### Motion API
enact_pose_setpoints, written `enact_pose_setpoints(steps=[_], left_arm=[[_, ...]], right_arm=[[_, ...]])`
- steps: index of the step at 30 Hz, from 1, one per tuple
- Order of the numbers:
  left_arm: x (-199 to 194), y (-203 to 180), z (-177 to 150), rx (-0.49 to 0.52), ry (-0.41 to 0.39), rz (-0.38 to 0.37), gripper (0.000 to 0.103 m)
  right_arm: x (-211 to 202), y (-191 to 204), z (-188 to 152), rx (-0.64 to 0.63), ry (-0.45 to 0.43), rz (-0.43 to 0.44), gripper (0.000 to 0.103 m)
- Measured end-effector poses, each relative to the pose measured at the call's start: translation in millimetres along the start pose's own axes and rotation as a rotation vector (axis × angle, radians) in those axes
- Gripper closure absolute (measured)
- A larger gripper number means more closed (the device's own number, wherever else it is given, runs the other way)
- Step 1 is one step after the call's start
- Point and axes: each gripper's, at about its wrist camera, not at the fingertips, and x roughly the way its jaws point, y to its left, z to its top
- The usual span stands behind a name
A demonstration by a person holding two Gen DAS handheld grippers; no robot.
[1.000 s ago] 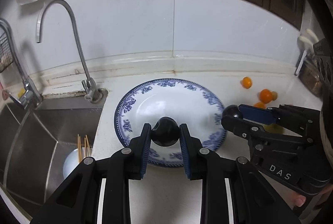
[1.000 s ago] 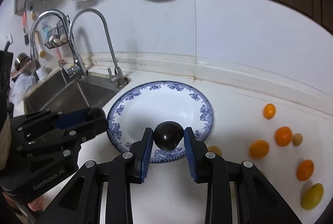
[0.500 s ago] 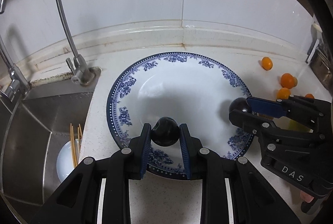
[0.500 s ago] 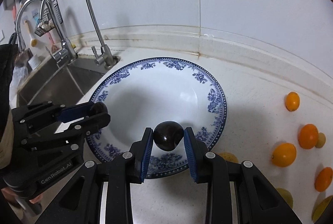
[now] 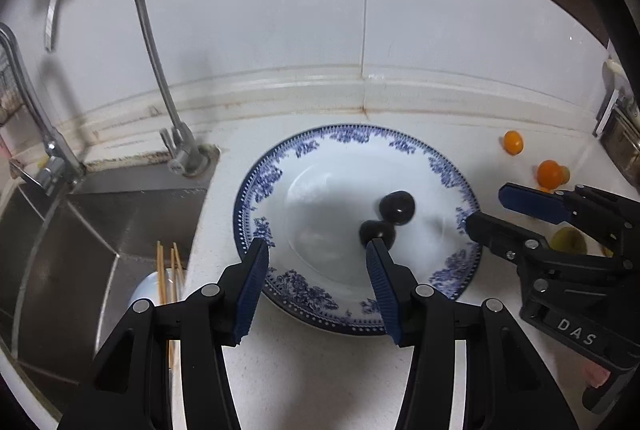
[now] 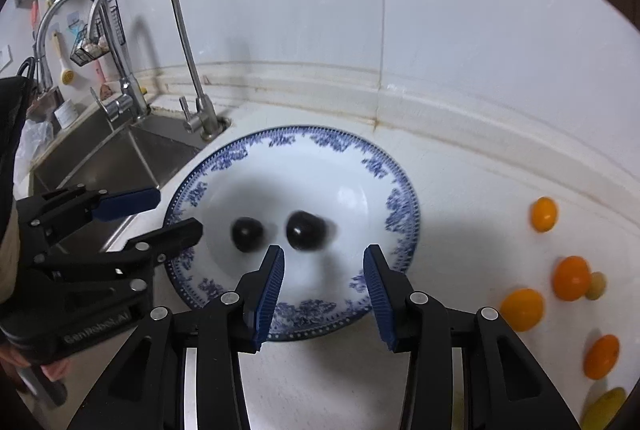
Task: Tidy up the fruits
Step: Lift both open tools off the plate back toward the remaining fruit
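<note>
Just past our fingertips, two dark fruits (image 6: 276,232) sit on the blue plate (image 6: 404,198), our left gripper (image 5: 316,280) and right gripper (image 6: 324,282) have just opened and let go, so next we reach for an orange fruit (image 6: 522,309).

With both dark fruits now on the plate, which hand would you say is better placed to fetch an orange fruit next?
The right. The orange fruits lie on the counter on the right tool's side of the plate. The left tool hangs over the plate's sink side, farther off. Both have just opened and hold nothing.
</note>
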Motion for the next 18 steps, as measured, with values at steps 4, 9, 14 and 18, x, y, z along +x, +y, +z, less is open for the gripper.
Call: enact_pose_setpoints(steps=[4,9,14,18], left_arm=[[-22,-8,0,0.000,-0.028,-0.009,0.049],[-50,-22,-5,-0.007,-0.071,-0.033,0.045],[-77,-37,-11,-0.004,-0.134,-0.042,0.037],[-97,-50,-13,0.002,-0.168,-0.055,0.034]], right_arm=[[-24,-4,-1,0.011,-0.032,-0.008,0.061],[-57,-11,-6,0.027,-0.072,-0.045,0.051],[-90,-19,-17,0.052,-0.108,-0.098,0.051],[-113,-26,-24,0.076,-0.130,-0.121,0.044]])
